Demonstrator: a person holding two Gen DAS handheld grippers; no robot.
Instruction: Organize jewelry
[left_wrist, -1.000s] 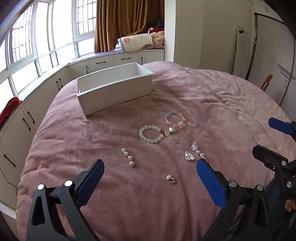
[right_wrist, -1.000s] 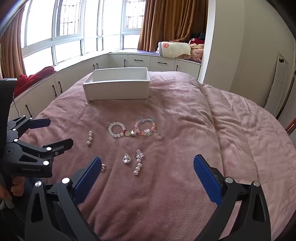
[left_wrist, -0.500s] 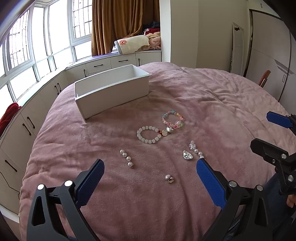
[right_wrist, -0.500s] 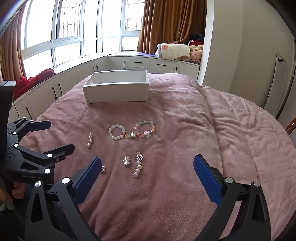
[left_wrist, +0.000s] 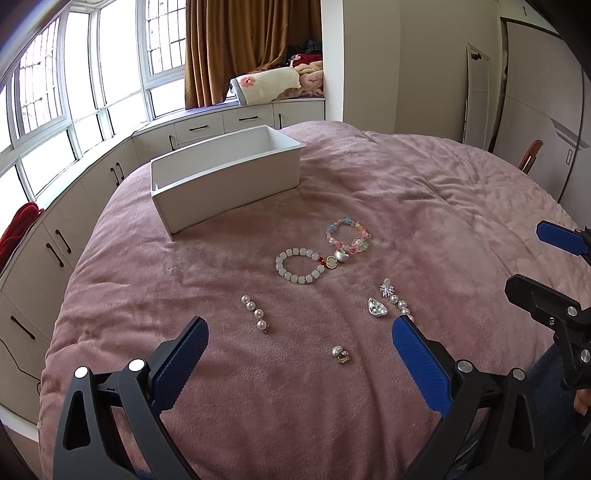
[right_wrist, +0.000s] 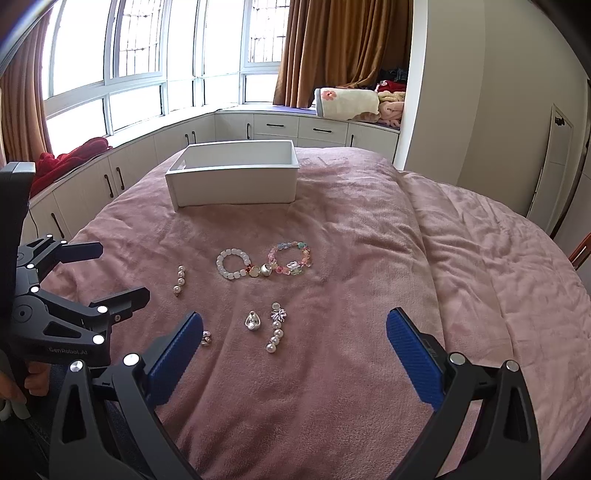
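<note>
Jewelry lies on a pink blanket (left_wrist: 424, 206): a white bead bracelet (left_wrist: 299, 266) (right_wrist: 232, 265), a pastel bead bracelet (left_wrist: 348, 235) (right_wrist: 291, 257), a pearl strand (left_wrist: 255, 314) (right_wrist: 180, 280), a silver charm (left_wrist: 376, 308) (right_wrist: 253, 321), a pearl strand with a flower (left_wrist: 396, 300) (right_wrist: 276, 328) and a small pearl earring (left_wrist: 340, 355) (right_wrist: 206, 338). A white box (left_wrist: 225, 181) (right_wrist: 234, 173) stands behind them, seemingly empty. My left gripper (left_wrist: 299, 354) is open above the near jewelry. My right gripper (right_wrist: 295, 343) is open, empty, to its right.
White cabinets (right_wrist: 258, 125) run under the windows behind the bed. Folded blankets (right_wrist: 347, 103) lie on the window seat. A red cloth (right_wrist: 70, 155) lies at the left. A chair edge (left_wrist: 530, 155) shows at the right.
Both grippers have drifted slightly; the jewelry sits a little lower and nearer in the views. Nothing was picked up.
</note>
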